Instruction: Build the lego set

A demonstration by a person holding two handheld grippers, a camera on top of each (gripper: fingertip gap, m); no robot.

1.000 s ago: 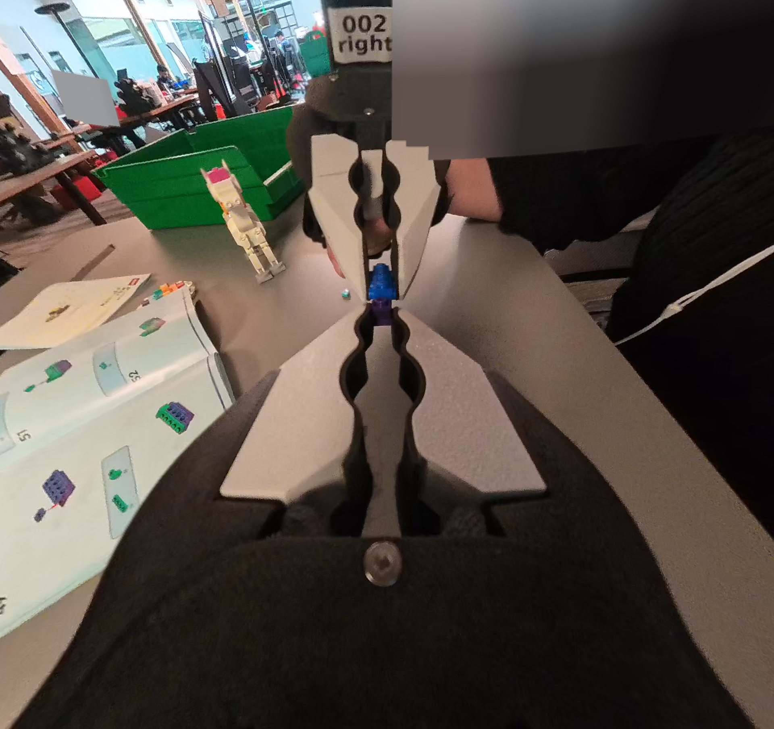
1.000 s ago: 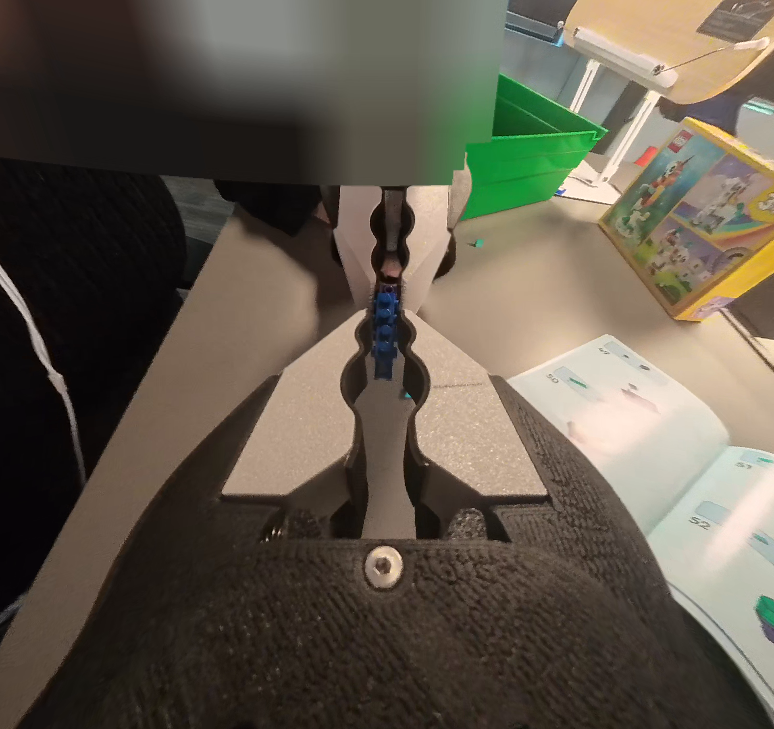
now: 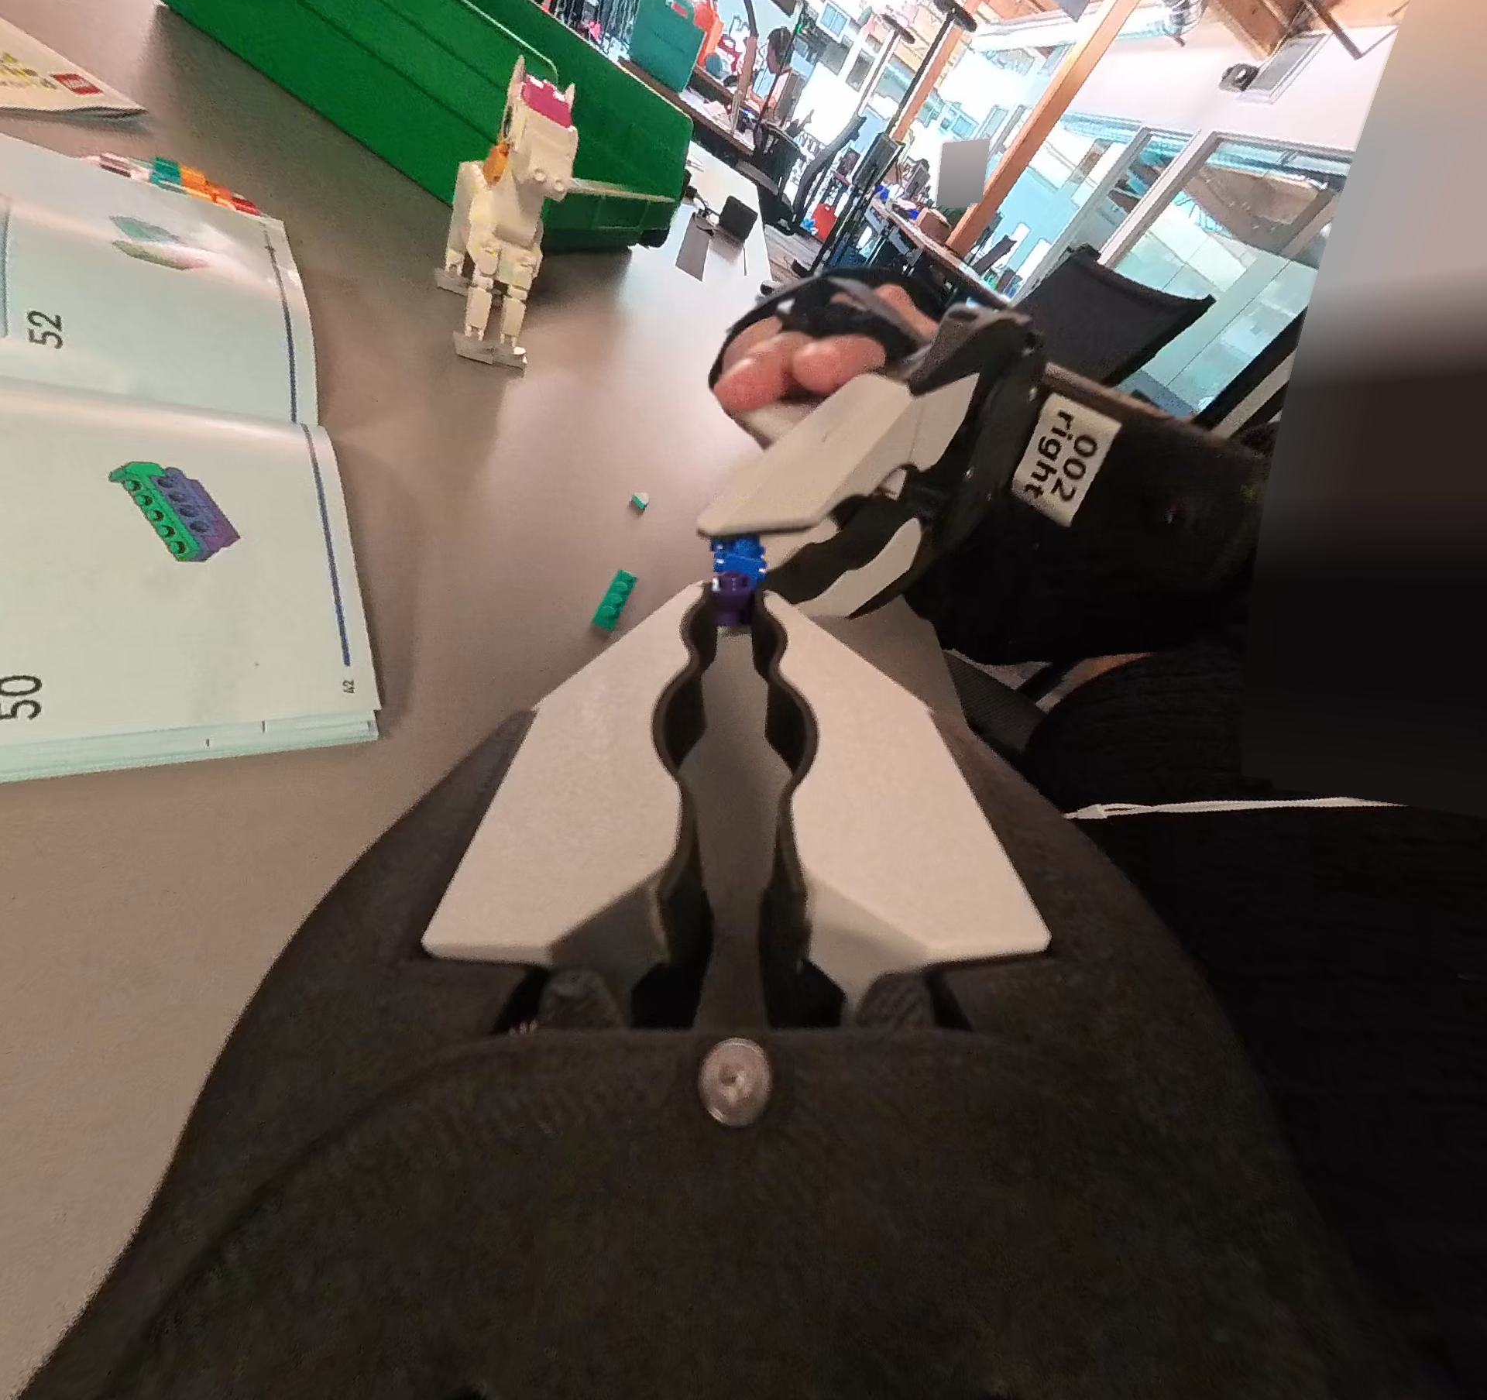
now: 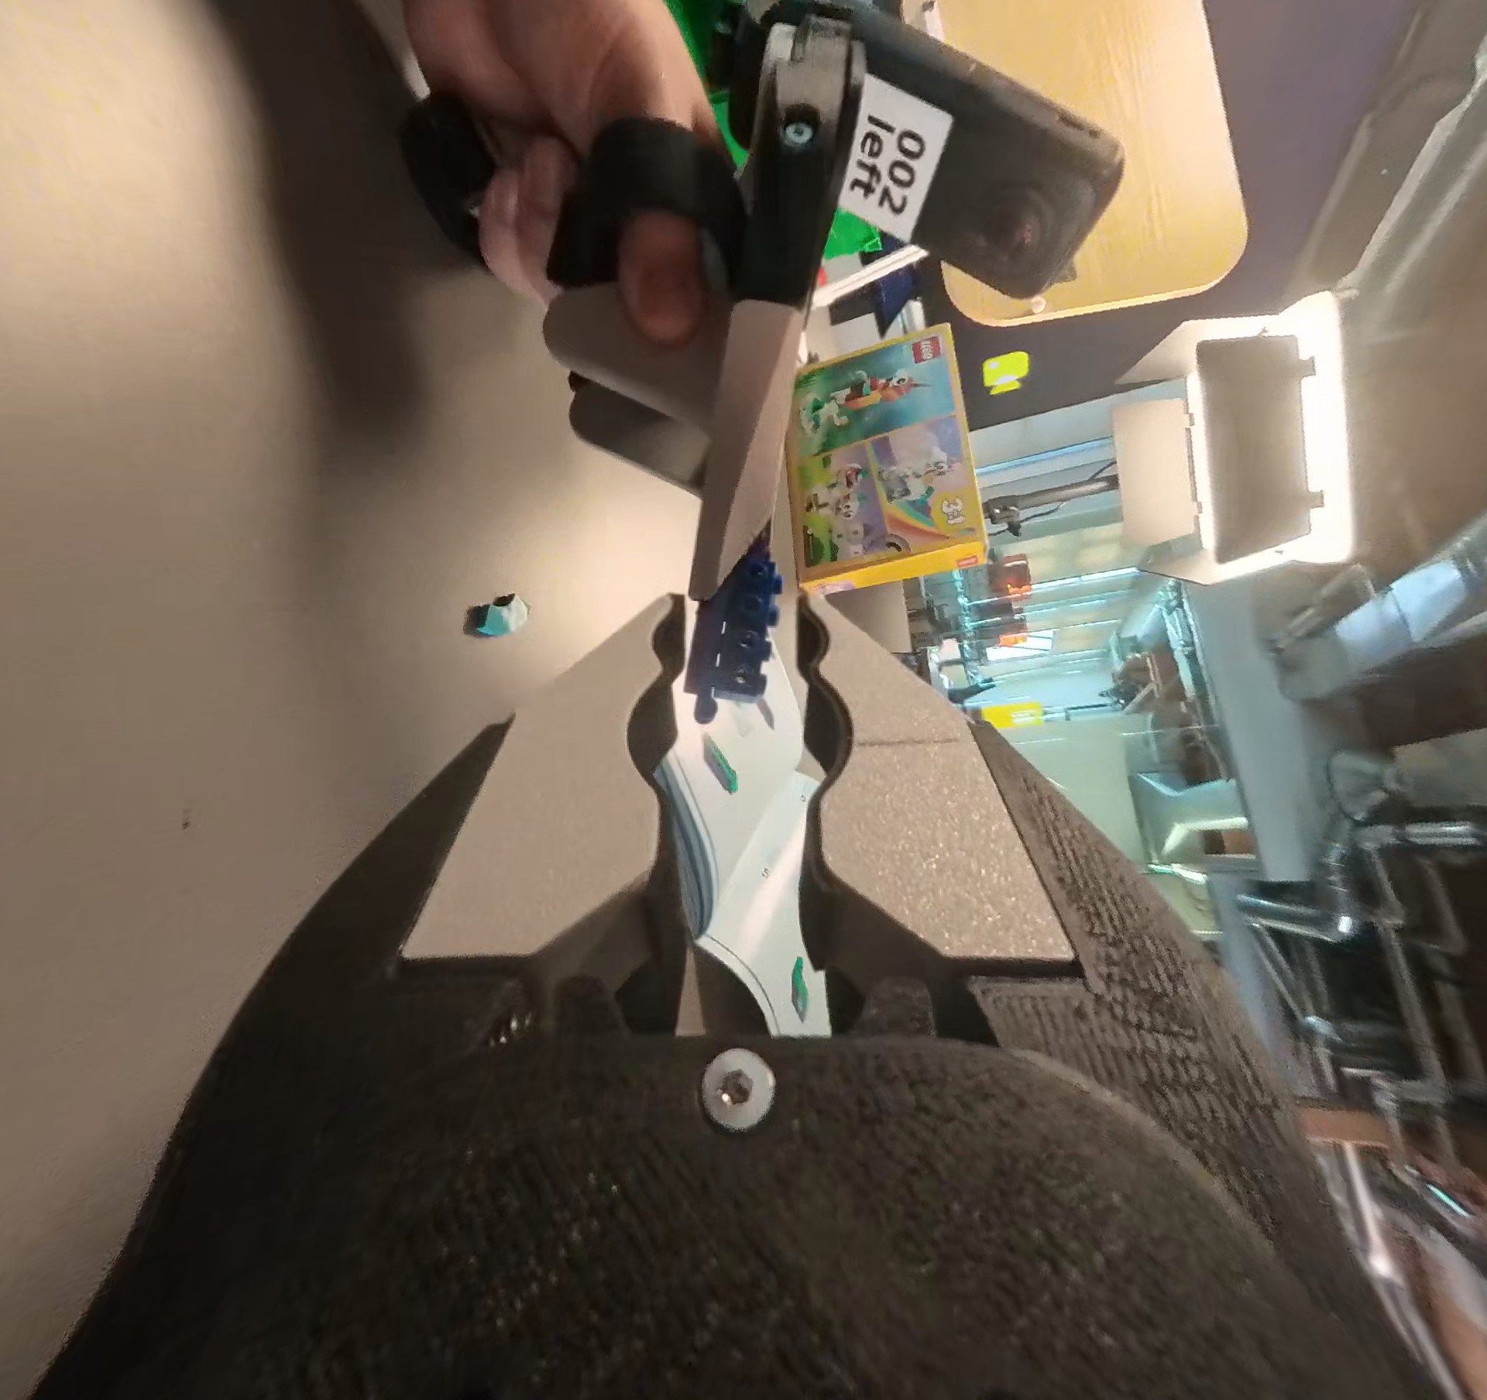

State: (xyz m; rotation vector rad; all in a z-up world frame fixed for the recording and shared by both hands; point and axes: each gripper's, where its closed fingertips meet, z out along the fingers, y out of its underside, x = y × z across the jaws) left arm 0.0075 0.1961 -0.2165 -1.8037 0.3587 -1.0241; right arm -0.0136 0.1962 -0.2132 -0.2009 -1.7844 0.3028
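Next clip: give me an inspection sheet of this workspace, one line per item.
Surface: grey table.
Job's things: purple brick in left gripper; blue brick in right gripper; the two meet tip to tip. White unicorn standing; open instruction booklet.
Clutter: loose green plate, small teal piece, set box, green bin.
Grippers: both shut on bricks.
Cables: nothing seen.
Surroundings: open workshop, desks behind.

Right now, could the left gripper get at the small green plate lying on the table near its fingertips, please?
Probably not yet: the left gripper is shut on a purple piece mated with the blue brick held by the right gripper. The green plate itself lies unobstructed on the table.
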